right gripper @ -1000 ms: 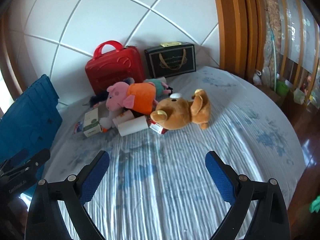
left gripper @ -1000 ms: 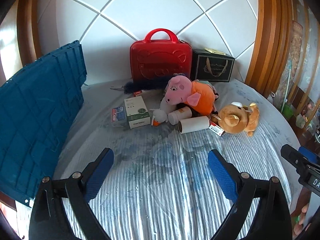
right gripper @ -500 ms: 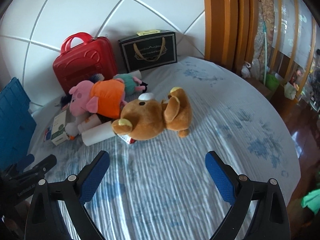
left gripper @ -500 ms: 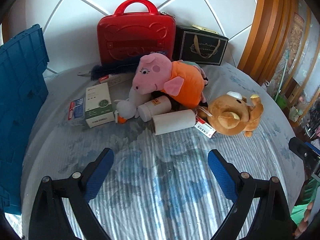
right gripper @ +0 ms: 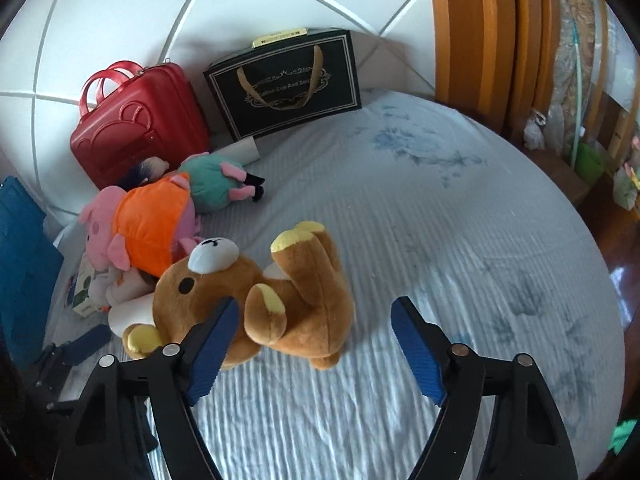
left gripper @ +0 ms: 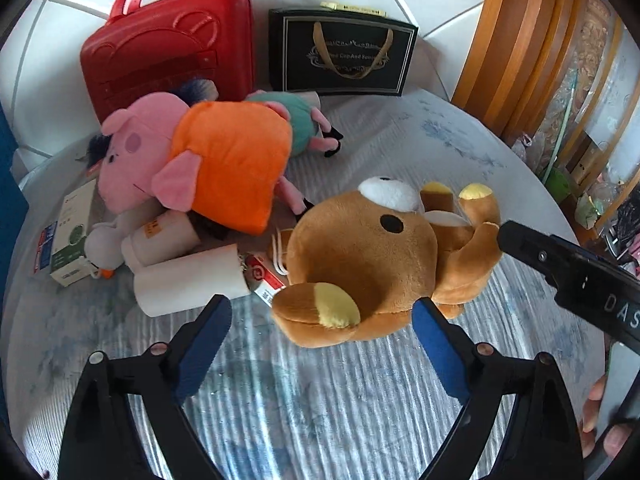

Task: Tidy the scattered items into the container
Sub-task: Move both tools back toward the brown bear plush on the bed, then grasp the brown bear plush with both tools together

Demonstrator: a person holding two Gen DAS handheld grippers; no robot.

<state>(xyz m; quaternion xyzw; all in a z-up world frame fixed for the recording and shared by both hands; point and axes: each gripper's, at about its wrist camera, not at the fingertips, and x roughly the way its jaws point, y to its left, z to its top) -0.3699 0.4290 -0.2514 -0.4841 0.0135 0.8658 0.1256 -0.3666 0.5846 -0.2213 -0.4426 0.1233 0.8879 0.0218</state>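
Observation:
A brown bear plush (left gripper: 368,264) lies on its back on the bed, beside a pink pig plush in an orange dress (left gripper: 224,168). My left gripper (left gripper: 320,306) hovers over the bear's head. Its jaws are closing with the head between them, and the pads are clear of it. My right gripper (right gripper: 316,304) straddles the bear's body (right gripper: 304,300), also closing. Its left pad (right gripper: 224,320) is at the bear's head and its right pad stands apart. The blue crate (right gripper: 20,264) stands at the left edge.
A white roll (left gripper: 188,284), a white bottle (left gripper: 164,236), a green-and-white box (left gripper: 72,240) and a small teal pig plush (left gripper: 300,124) lie around the pig. A red case (left gripper: 168,52) and a black gift bag (left gripper: 344,56) lean on the tiled wall. A person's fingers (left gripper: 596,420) show at right.
Both grippers have come forward and down onto the toy pile, and the bear now fills the space between each pair of jaws. Both jaws have narrowed, the right pair more.

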